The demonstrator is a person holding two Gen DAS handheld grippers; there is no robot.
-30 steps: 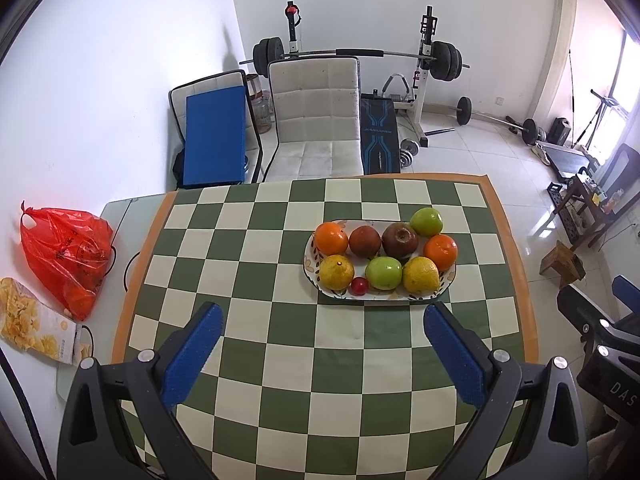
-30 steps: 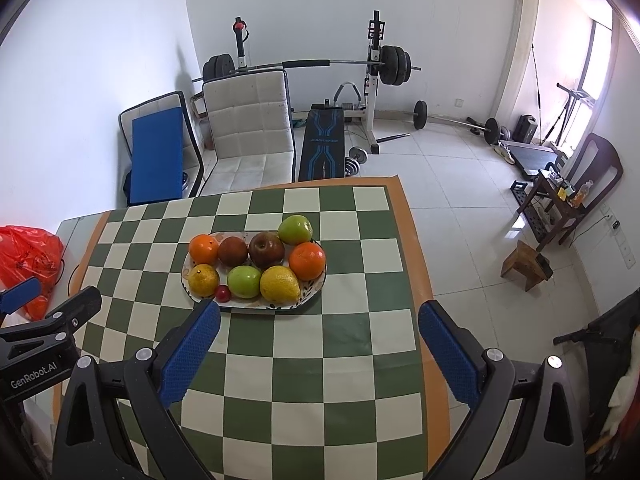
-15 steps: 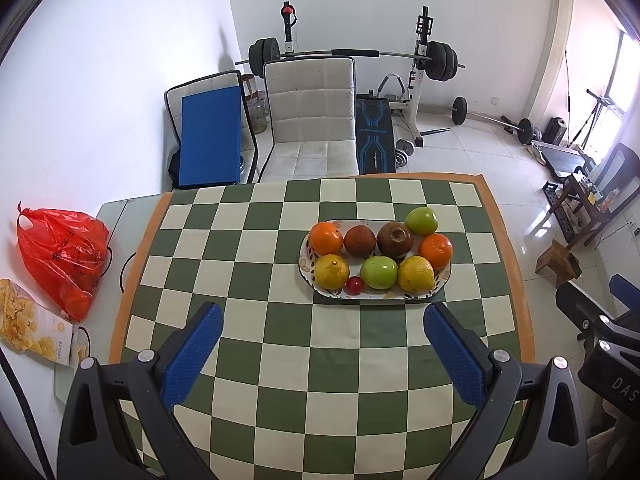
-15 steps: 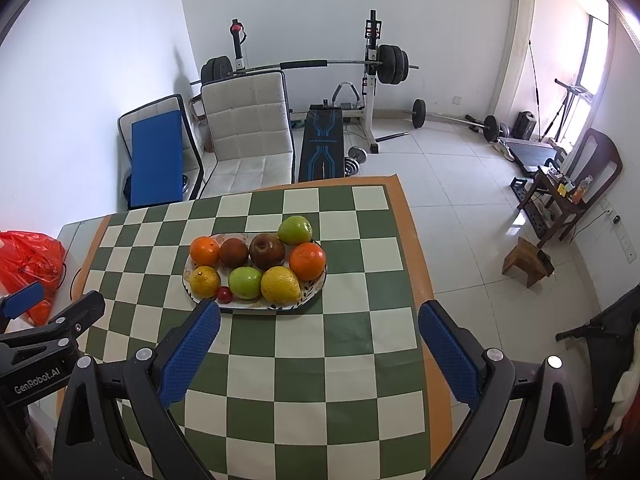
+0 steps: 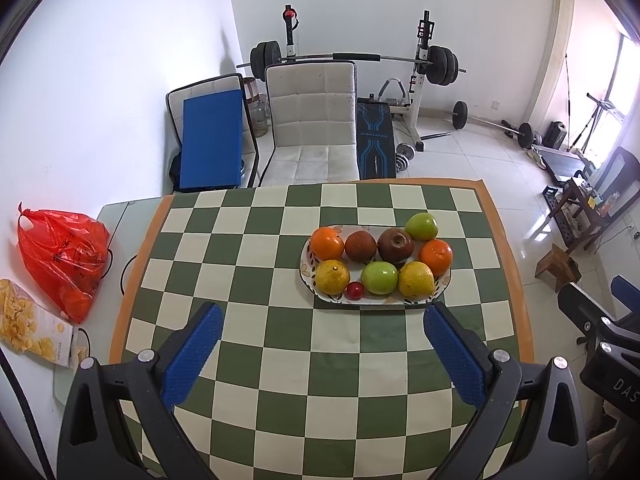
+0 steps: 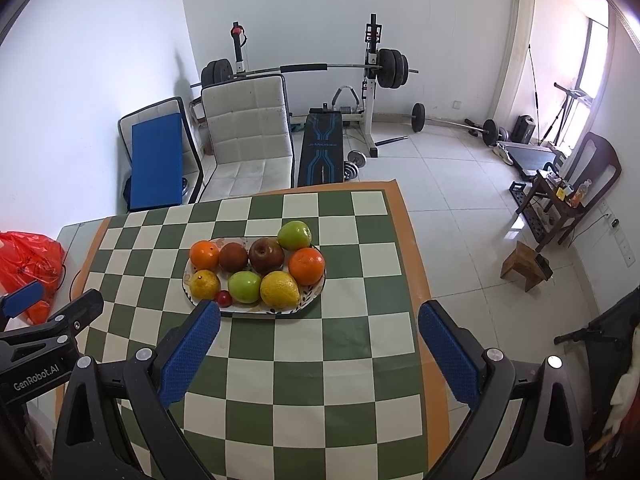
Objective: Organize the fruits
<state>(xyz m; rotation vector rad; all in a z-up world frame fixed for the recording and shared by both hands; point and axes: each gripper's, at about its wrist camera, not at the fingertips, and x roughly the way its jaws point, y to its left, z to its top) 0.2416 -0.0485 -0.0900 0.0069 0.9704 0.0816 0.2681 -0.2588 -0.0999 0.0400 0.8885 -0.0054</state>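
Both grippers, left and right, hover wide apart and empty, just short of the plate of fruit.

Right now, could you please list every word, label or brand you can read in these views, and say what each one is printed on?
"GenRobot.AI": on the body of the left claw, seen in the right wrist view.
"DAS", cut off at the frame edge: on the body of the right claw, seen in the left wrist view.
Weight bench: brand lettering, too blurred to read.
Snack bag: small print, too small to read.
Red plastic bag: dark printing, unreadable.
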